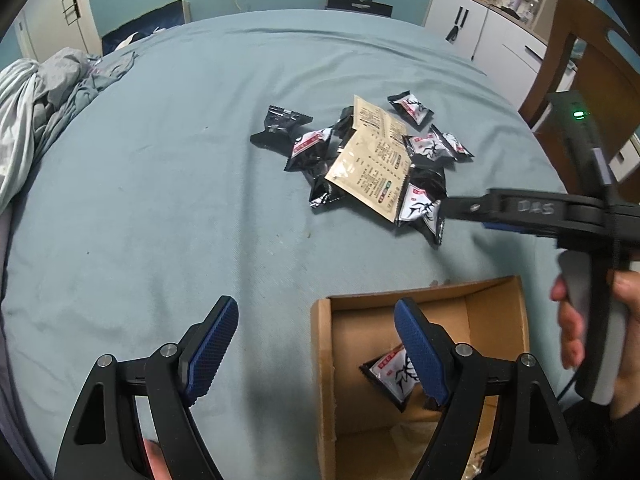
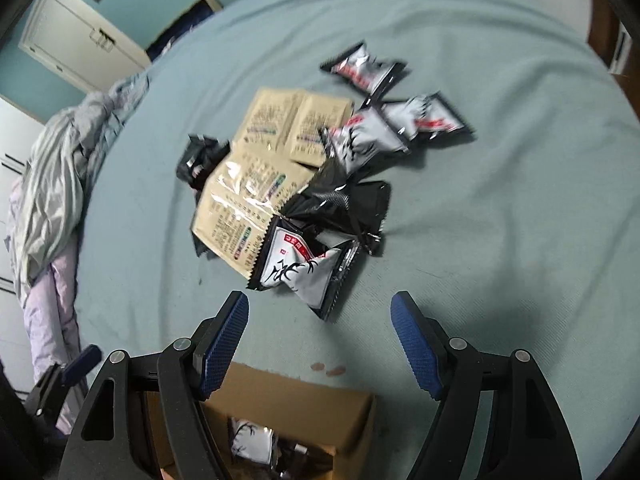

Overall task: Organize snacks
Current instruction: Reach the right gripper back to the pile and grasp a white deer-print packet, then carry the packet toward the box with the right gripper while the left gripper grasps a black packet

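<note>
a heap of snack packets (image 1: 372, 160), black-and-white ones mixed with tan sachets (image 2: 248, 200), lies on the bed (image 1: 160, 200). near it an open cardboard box (image 1: 324, 360) holds one packet (image 1: 394, 374). the left hand-held gripper (image 1: 316, 354) and the right hand-held gripper (image 2: 320, 346) are both spread and empty.

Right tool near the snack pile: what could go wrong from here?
1. The nearest black-and-white packet overlaps a tan sachet, so the open right tool may drag both.
2. Packets look glossy and pillowy; the blue pads could slip on one.
3. The cardboard box sits close to the left tool, whose right finger hangs over the opening; a carry to the box might clip it.
</note>
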`<state>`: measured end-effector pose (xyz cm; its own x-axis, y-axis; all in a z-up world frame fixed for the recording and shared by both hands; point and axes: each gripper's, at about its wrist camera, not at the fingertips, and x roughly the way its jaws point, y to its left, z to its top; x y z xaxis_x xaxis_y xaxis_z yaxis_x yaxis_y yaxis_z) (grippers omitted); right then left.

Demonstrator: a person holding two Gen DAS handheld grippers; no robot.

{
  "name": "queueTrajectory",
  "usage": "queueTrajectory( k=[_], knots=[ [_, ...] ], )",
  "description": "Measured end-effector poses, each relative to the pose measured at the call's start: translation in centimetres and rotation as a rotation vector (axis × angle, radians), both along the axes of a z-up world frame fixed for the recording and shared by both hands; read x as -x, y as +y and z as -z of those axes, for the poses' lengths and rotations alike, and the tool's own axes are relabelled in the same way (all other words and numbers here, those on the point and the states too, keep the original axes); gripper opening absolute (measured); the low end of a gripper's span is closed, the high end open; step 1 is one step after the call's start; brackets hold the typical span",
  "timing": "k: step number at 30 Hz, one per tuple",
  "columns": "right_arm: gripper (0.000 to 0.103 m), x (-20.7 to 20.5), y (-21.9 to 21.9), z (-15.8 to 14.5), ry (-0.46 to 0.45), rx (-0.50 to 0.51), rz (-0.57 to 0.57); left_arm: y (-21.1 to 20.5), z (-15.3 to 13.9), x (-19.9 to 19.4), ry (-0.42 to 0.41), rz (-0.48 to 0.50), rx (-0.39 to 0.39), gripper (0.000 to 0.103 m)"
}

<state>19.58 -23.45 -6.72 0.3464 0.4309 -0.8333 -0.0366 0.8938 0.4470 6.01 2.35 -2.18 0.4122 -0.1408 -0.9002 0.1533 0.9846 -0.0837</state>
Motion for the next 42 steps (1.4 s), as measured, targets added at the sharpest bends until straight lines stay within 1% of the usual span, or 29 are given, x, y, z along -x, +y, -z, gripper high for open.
queueTrajectory(
  k=[2,6,10,13,15,17,18,19,20,21,23,25,28,32,34,35,37,39,42],
  knots=[
    [0.073,-1.2,0.6,0.7,0.023,0.016,-0.008,0.2,0.1,-0.3,0.001,-0.009,0.0,0.081],
    [0.073,-3.2,1.5,1.7,0.056,0.015,-0.02,0.7,0.2,-0.9,0.003,-0.024,0.004,0.081],
    [0.074,-5.1,2.1,3.2,0.112,0.036,-0.037,1.0,0.4,-1.5,0.004,-0.035,-0.001,0.081],
    [0.074,-5.9,2.5,2.9,0.103,0.058,-0.055,1.2,0.6,-2.0,0.006,-0.047,-0.003,0.081],
    [0.074,-6.1,2.6,2.7,0.08,0.055,-0.065,1.5,0.8,-2.5,0.005,-0.057,-0.007,0.081],
    [0.062,-6.1,2.6,2.6,0.059,0.058,-0.077,1.7,0.9,-2.8,-0.001,-0.064,-0.012,0.081],
    [0.051,-5.8,2.8,2.7,0.053,0.055,-0.083,1.9,0.9,-3.1,-0.014,-0.068,-0.021,0.081],
    [0.038,-5.7,2.7,2.6,0.056,0.04,-0.084,2.0,0.9,-3.3,-0.028,-0.074,-0.034,0.081],
    [0.035,-5.5,2.6,2.6,0.065,0.018,-0.082,2.2,0.9,-3.6,-0.056,-0.079,-0.057,0.081],
    [0.032,-5.2,2.5,2.5,0.064,0.007,-0.079,2.4,0.9,-3.8,-0.073,-0.081,-0.072,0.081],
    [0.03,-4.6,2.2,2.0,0.051,-0.009,-0.074,2.8,0.9,-4.3,-0.107,-0.087,-0.104,0.081],
    [0.03,-3.5,1.2,1.3,0.036,-0.049,-0.058,3.2,1.0,-4.8,-0.113,-0.089,-0.097,0.081],
    [0.03,-1.6,0.1,-0.5,-0.01,-0.102,-0.027,3.8,1.4,-5.4,-0.099,-0.09,-0.066,0.081],
    [0.03,2.1,-1.5,-3.3,-0.083,-0.143,0.006,3.8,2.5,-6.0,-0.048,-0.072,-0.024,0.081],
    [0.03,4.0,-2.1,-4.4,-0.113,-0.175,0.009,3.7,2.7,-6.2,-0.044,-0.073,-0.025,0.081],
    [0.03,5.3,-2.6,-5.4,-0.145,-0.193,0.013,3.8,2.7,-6.4,-0.049,-0.072,-0.026,0.081],
    [0.03,7.2,-3.1,-6.2,-0.177,-0.214,0.019,3.7,2.8,-6.8,-0.059,-0.073,-0.03,0.081],
    [0.03,9.2,-3.9,-6.2,-0.187,-0.242,0.024,3.7,3.2,-7.7,-0.057,-0.08,-0.032,0.082],
    [0.03,11.6,-5.0,-4.8,-0.176,-0.255,0.031,3.8,4.0,-9.6,-0.05,-0.094,-0.013,0.082]
  ],
)
